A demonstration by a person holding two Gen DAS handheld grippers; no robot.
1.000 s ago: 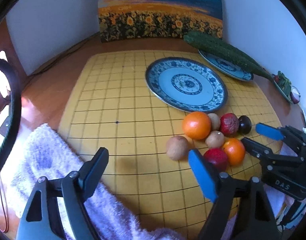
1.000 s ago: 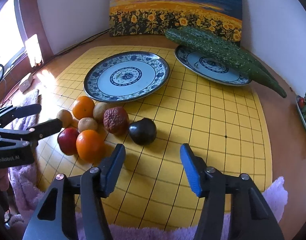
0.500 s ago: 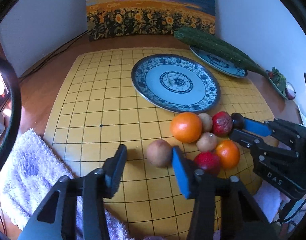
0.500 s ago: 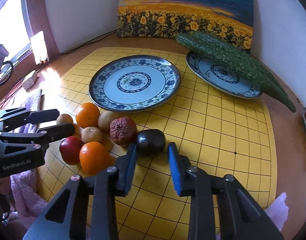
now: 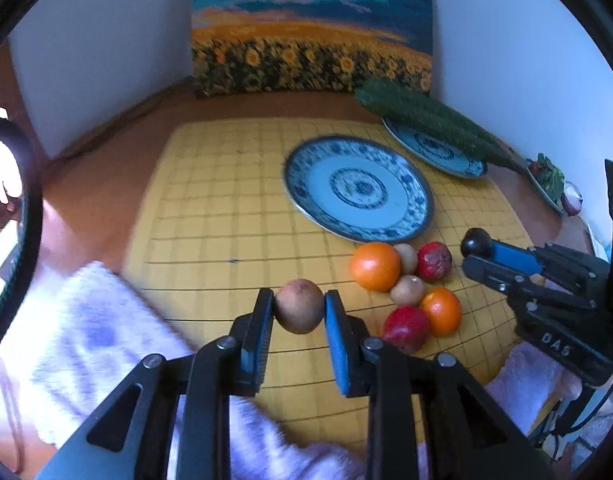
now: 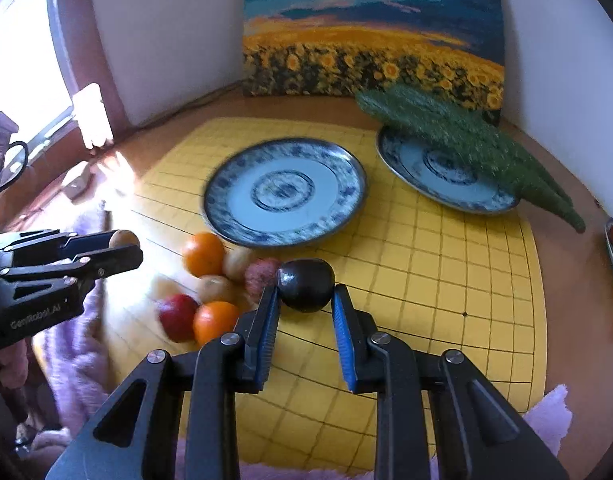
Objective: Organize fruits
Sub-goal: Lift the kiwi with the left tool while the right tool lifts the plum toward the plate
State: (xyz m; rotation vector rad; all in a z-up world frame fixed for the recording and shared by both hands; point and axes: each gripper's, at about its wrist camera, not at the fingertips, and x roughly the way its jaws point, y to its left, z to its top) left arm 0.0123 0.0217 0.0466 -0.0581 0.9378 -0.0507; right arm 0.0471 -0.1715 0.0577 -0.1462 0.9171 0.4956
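Note:
My left gripper (image 5: 299,312) is shut on a brown round fruit (image 5: 299,306) and holds it above the yellow grid mat (image 5: 226,216). My right gripper (image 6: 305,300) is shut on a dark purple fruit (image 6: 305,285), lifted above the mat. It also shows in the left wrist view (image 5: 476,242). The other fruits lie in a cluster: two oranges (image 5: 374,266), two small brown fruits (image 5: 406,290), a wrinkled red fruit (image 5: 433,262) and a red apple (image 5: 406,328). An empty blue-patterned plate (image 5: 358,188) sits just beyond them.
A second blue plate (image 6: 446,176) at the back right carries long green cucumbers (image 6: 466,136). A sunflower painting (image 5: 310,40) leans on the back wall. A purple towel (image 5: 98,344) lies at the mat's near left. A dish of vegetables (image 5: 550,176) sits far right.
Both grippers closed on their fruits and lifted them: the left on the brown fruit, the right on the dark purple one. The views have risen and tilted.

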